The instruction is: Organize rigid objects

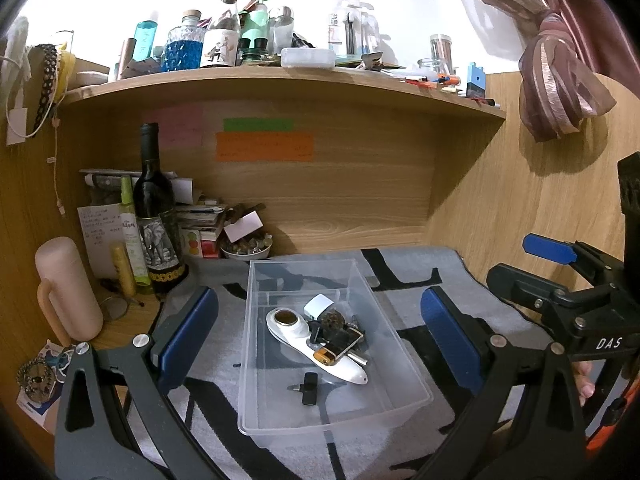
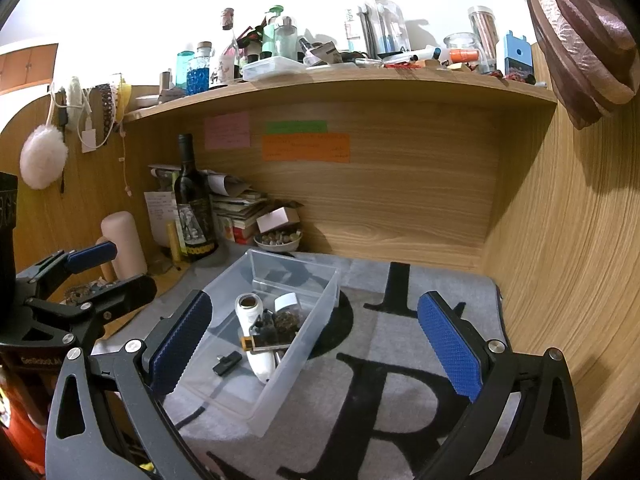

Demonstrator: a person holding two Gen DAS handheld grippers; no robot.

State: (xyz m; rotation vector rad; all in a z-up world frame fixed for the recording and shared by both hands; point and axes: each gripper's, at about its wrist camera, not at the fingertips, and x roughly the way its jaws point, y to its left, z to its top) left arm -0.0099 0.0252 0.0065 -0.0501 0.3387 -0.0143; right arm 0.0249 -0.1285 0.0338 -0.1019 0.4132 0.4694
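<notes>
Both claws stand with fingers spread wide and nothing between them: the left claw (image 1: 320, 332) hangs over the clear plastic bin (image 1: 412, 384), the right claw (image 2: 316, 344) just right of it above the grey lettered mat (image 2: 400, 360). Inside the bin lie a white handheld device (image 1: 320, 356), a small black adapter (image 1: 309, 389), a battery (image 1: 326, 357) and other small bits. Beyond, a wine bottle (image 1: 154, 208) stands on the counter (image 1: 128, 324).
</notes>
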